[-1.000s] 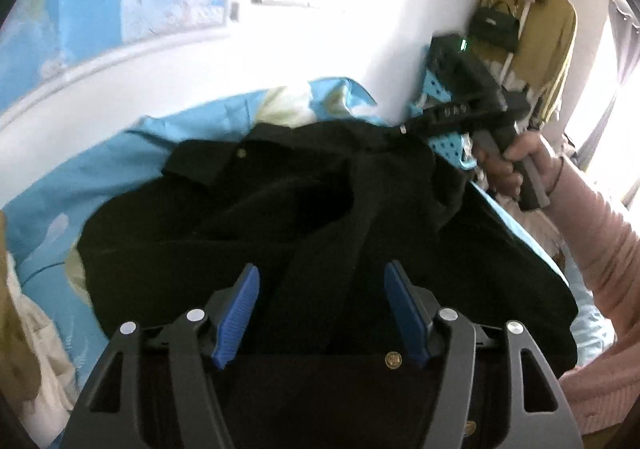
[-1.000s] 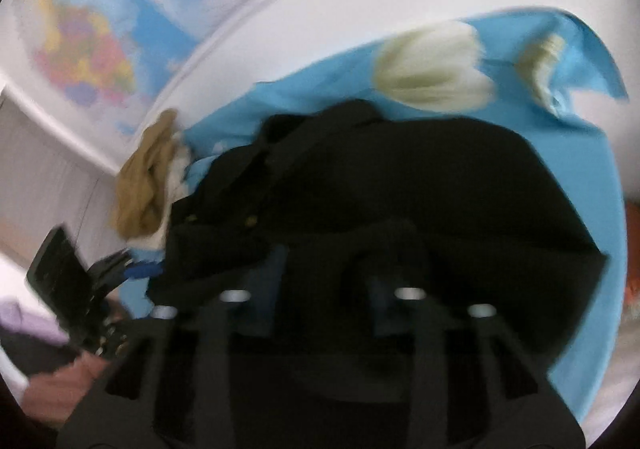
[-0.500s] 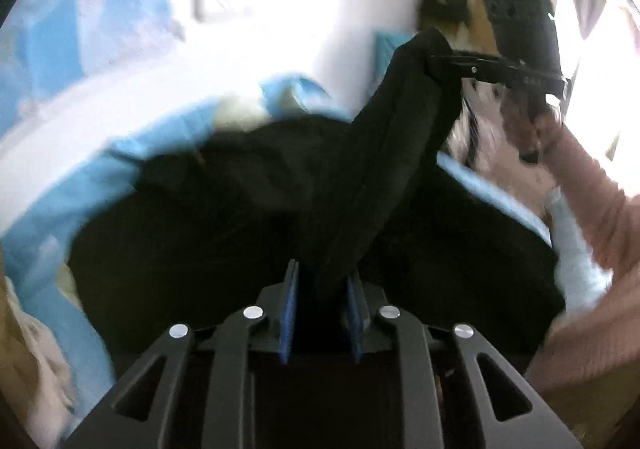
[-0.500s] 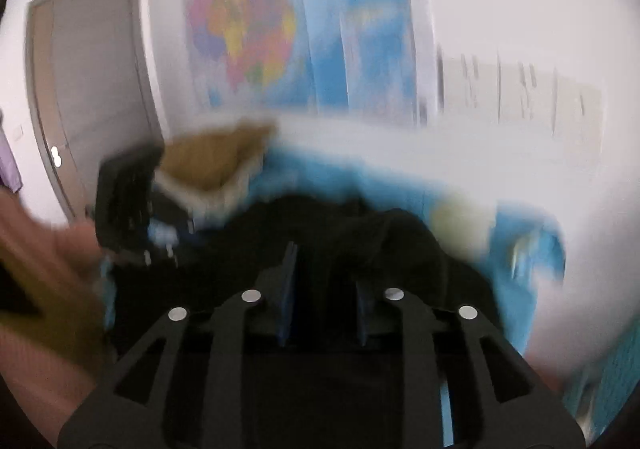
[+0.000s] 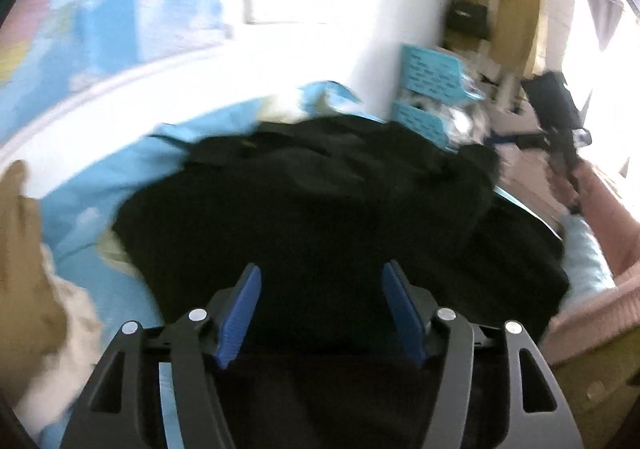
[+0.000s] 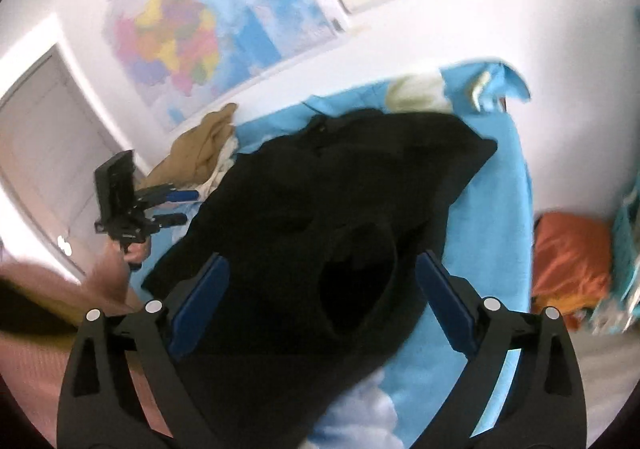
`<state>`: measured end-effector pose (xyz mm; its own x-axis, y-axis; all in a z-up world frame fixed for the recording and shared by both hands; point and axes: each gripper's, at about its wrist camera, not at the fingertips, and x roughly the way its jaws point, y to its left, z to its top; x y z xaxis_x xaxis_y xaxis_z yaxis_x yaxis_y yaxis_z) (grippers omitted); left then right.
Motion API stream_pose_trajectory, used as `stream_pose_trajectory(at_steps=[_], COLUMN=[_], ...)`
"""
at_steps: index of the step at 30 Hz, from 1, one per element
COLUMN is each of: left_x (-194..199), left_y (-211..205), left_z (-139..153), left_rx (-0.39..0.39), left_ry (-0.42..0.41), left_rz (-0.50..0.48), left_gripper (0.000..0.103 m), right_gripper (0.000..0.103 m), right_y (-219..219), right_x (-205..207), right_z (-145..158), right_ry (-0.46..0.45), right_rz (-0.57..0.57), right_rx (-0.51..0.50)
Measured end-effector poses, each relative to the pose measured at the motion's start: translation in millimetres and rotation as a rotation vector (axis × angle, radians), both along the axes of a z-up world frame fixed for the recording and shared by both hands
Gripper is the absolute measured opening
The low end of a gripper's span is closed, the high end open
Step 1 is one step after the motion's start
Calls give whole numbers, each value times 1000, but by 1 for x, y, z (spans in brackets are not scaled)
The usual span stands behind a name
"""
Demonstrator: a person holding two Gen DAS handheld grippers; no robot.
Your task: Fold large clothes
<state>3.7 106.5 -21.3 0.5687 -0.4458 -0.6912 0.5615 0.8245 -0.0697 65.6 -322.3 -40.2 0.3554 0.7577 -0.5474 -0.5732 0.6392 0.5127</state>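
Note:
A large black garment [image 5: 320, 189] lies bunched on a bed under a blue cloud-print sheet [image 5: 100, 189]. My left gripper [image 5: 320, 273] hovers over its near edge. The jaws are opening and the blue pads [image 5: 240, 309] touch no cloth. In the right wrist view the same black garment [image 6: 340, 189] spreads across the sheet [image 6: 492, 209]. My right gripper [image 6: 322, 261] stands wide above a sleeve fold, its jaws opening and gripping nothing. Each gripper shows in the other's view: the left gripper [image 6: 188, 205] at the left, the right gripper [image 5: 520, 139] at the right, held by a pink-sleeved hand.
A tan garment [image 6: 200, 153] is heaped at the bed's far left corner by the wall. An orange cloth [image 6: 568, 249] lies beyond the bed's right side. Blue crates [image 5: 432, 73] and a hanging olive coat [image 5: 500, 9] stand past the bed. A map [image 6: 180, 29] covers the wall.
Half a second ago both grippers were shut on a raised fold of the black garment. Both have let go, the fold has dropped onto the garment, and the right gripper has drawn away.

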Motion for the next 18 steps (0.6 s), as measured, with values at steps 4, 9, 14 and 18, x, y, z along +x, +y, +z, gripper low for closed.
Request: stream_pose_trajectory(at_steps=[4,9,14,18], left_x=[40,79,92,92], left_y=[1,-14,6,41], left_z=[-1,-45,-33,-13], left_rx=[91,300,222,148], left_ry=[-9,61,11,-31], left_rz=[138,237,366,554], left_gripper=[64,52,21,6], right_gripper=[60,4,4,5], right_y=[45,75,78,65], right_x=[36,27,31,42], right_z=[-25,-20,61,107], right_ry=[125,54,-219,-433], right_rz=[9,80,0,-38], right_rx=[-127,-227,-195,-57])
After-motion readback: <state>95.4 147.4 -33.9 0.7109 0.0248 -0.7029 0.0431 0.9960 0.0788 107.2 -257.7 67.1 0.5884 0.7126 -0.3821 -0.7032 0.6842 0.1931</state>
